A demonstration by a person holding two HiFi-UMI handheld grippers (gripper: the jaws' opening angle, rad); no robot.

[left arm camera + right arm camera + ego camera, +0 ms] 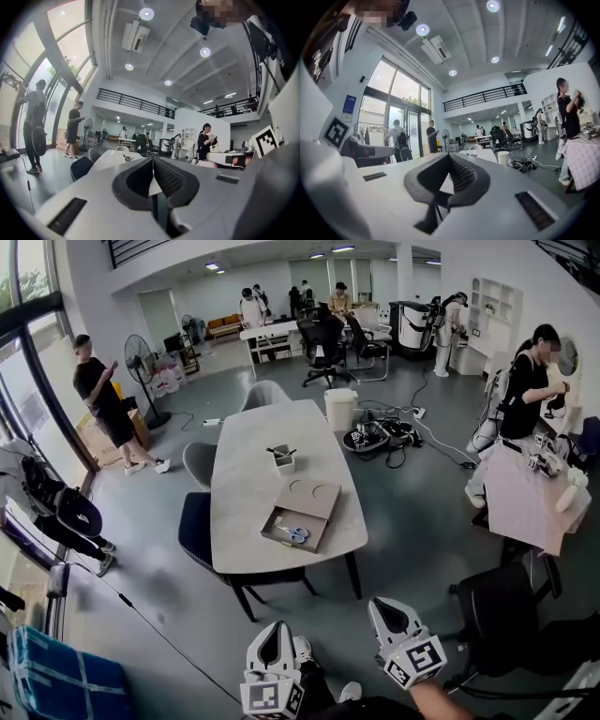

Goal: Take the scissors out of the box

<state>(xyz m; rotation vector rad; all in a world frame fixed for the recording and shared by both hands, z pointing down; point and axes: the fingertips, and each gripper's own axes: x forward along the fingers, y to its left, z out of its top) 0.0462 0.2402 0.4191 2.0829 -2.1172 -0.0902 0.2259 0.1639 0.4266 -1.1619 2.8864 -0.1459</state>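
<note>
An open flat brown box [302,513] lies on the near end of a long white table [246,456]. Scissors [295,533] with blue handles lie inside the box's near half. Both grippers are low in the head view, well short of the table, over the floor. My left gripper [272,638] has its jaws pressed together with nothing between them, and so does my right gripper [384,610]. In the left gripper view the left gripper [152,160] points at the far-off table [112,159]. The right gripper [449,157] likewise faces the table [483,154] from a distance.
A small pen holder [282,458] stands mid-table. A dark chair [195,526] and a grey chair [199,461] sit on the table's left. A white bin [339,409] and tangled cables [380,437] lie beyond. A black chair [497,615] is close on my right. Several people stand around.
</note>
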